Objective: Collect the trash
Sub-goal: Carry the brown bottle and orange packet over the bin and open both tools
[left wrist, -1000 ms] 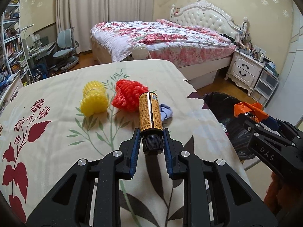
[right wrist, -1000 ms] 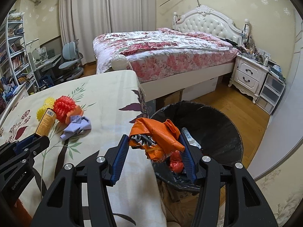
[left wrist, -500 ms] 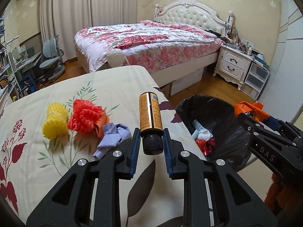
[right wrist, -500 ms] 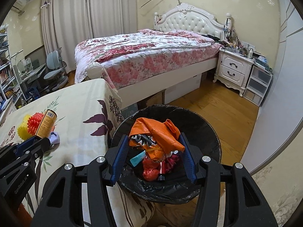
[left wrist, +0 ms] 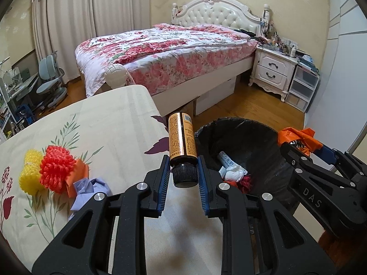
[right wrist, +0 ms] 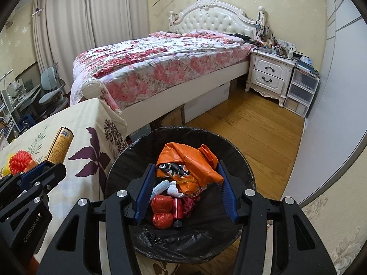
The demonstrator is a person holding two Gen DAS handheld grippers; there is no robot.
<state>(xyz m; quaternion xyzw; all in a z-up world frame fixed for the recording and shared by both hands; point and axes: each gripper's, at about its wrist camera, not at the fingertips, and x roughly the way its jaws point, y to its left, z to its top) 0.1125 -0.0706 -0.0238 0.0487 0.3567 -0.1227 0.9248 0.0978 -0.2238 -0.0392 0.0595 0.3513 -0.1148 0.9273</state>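
Observation:
My left gripper [left wrist: 182,173] is shut on the black cap of a brown bottle [left wrist: 182,141] with an orange label, which sticks out forward over the table's right edge, beside the bin. In the right wrist view that bottle [right wrist: 58,146] shows at the left. My right gripper [right wrist: 186,184] is shut on a crumpled orange plastic bag [right wrist: 188,161] and hangs right over the black-lined trash bin [right wrist: 128,158], which holds red wrappers, a white tube and other litter. From the left wrist view the bag [left wrist: 297,138] shows past the bin [left wrist: 257,142].
On the flowered tablecloth [left wrist: 103,133] lie a yellow mesh ball [left wrist: 28,176], a red mesh ball [left wrist: 57,167] with orange paper, and a crumpled lilac tissue [left wrist: 88,188]. Beyond stand a bed [right wrist: 160,64], a white nightstand [right wrist: 269,75], plastic drawers and a wooden floor [right wrist: 252,128].
Both grippers have swung rightward from over the table toward the bin. The orange bag now hangs over the bin's middle and the bottle has reached the table's right edge. Both grips are unchanged.

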